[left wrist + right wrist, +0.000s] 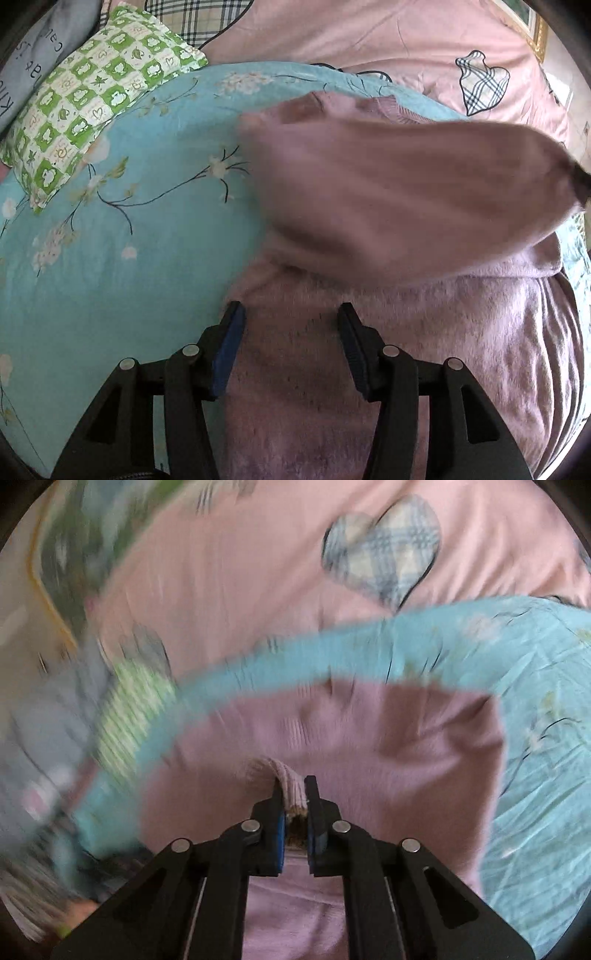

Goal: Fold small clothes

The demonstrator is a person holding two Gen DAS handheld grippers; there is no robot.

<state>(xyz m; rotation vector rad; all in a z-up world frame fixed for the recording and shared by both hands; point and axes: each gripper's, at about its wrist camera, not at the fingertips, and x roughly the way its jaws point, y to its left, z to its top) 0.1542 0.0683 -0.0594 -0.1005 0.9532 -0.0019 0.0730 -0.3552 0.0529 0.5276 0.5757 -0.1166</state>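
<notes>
On grey cloth (35, 55), unreadable partial lettering

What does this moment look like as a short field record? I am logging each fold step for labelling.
garment: fuzzy mauve-pink knitted sweater, lying on the bedding
surface: light blue floral bedsheet over a pink quilt with plaid patches
left tool: open, above the sweater's body, holding nothing
right tool: shut on the sweater's ribbed cuff
sleeve: lifted, crossing over the body, motion-blurred
nearby: green and white checked pillow on the sheet's far left
</notes>
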